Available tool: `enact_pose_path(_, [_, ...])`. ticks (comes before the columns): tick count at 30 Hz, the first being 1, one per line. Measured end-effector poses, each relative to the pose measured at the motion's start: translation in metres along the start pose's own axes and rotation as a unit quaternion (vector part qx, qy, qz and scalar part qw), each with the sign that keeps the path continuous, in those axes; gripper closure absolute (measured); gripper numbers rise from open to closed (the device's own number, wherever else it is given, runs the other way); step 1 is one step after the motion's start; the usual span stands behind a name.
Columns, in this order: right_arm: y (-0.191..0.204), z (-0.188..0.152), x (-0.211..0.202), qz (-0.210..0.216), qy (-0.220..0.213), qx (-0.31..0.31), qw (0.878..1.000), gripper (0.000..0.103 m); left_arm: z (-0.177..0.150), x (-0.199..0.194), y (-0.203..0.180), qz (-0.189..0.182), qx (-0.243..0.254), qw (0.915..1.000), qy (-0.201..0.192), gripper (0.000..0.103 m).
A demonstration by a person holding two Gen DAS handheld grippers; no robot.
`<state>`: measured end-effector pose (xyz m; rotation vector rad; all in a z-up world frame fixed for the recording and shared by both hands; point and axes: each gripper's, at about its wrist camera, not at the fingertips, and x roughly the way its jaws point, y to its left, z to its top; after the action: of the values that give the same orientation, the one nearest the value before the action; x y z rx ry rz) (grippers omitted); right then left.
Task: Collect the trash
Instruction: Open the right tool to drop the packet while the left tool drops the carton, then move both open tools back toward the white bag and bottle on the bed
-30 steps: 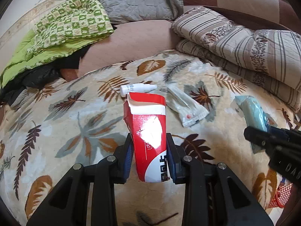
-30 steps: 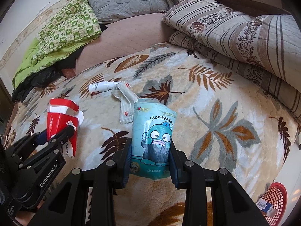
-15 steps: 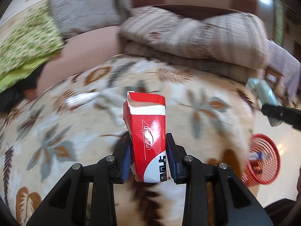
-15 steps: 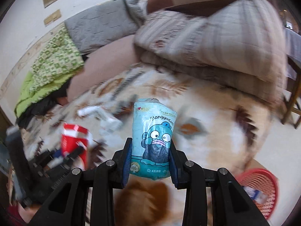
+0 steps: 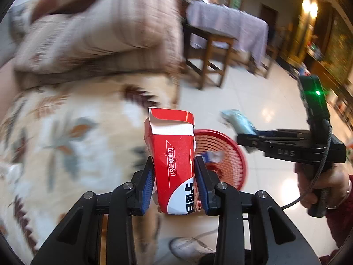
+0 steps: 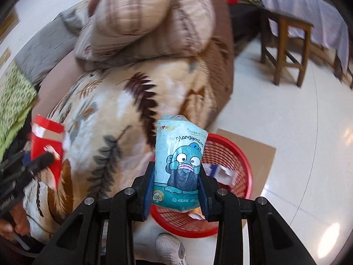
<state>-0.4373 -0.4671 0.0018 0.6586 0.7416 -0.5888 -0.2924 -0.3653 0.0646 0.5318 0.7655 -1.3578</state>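
Carton [image 5: 174,161], red, torn, light and crushable, pinched low in left claw [image 5: 174,176]. Right claw [image 6: 176,176] nips soft tissue pack [image 6: 179,163] at base; both look easy to drop into red basket [image 6: 242,161].

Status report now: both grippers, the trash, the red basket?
Left gripper shut on red carton. Right gripper shut on blue tissue pack. Red basket on floor just beyond both, path unobstructed.

- Overall light: bright, even daylight in both wrist views.
- Glare: white patches on the glossy floor tiles [image 6: 286,114]; two warm lamps [image 5: 310,5] blown out at upper right of the left view.
- Blur: heavy motion smear over the leaf-print blanket [image 5: 66,137] and the striped quilt [image 6: 154,17].
- Sharp zone: the red carton [image 5: 173,161] and the blue packet [image 6: 178,165].
- Edges: fisheye bending, black corners.
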Motion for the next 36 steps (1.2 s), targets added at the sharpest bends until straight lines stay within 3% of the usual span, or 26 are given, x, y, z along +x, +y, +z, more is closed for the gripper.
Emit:
enact_pose_path(6, [-0.032,-0.004,0.0,-0.001,-0.001,0.026,1.0,0.065,0.017,0.036,-0.031,-0.019,0.034,0.9981,0.047,0.067])
enact_pose_path(8, [-0.041,-0.005,0.005,-0.001,0.003,0.034,0.999,0.063,0.023,0.043,-0.031,-0.033,0.022,0.9977,0.056,0.061])
enact_pose_path(10, [-0.047,-0.006,0.014,0.001,0.01,0.043,0.999,0.059,0.027,0.05,-0.027,-0.039,-0.003,0.9974,0.061,0.044])
enact_pose_path(11, [-0.05,-0.007,0.017,0.0,0.013,0.046,0.999,0.058,0.027,0.052,-0.024,-0.042,-0.013,0.9972,0.061,0.042])
enact_pose_path(13, [-0.054,-0.008,0.024,-0.004,0.019,0.049,0.999,0.051,0.029,0.053,-0.026,-0.042,-0.012,0.9972,0.061,0.042])
enact_pose_path(23, [-0.058,-0.004,0.012,-0.005,0.008,0.061,0.998,0.05,0.025,0.013,0.014,-0.014,-0.065,0.9975,0.025,0.042])
enact_pose_path(31, [0.0,0.004,0.004,0.031,0.011,0.001,0.999,0.05,-0.012,-0.038,0.07,0.045,-0.125,0.991,0.015,0.041])
enact_pose_path(36, [0.066,0.013,0.009,0.064,0.023,-0.072,0.995,0.05,-0.04,-0.089,0.124,0.107,-0.178,0.978,-0.012,0.041])
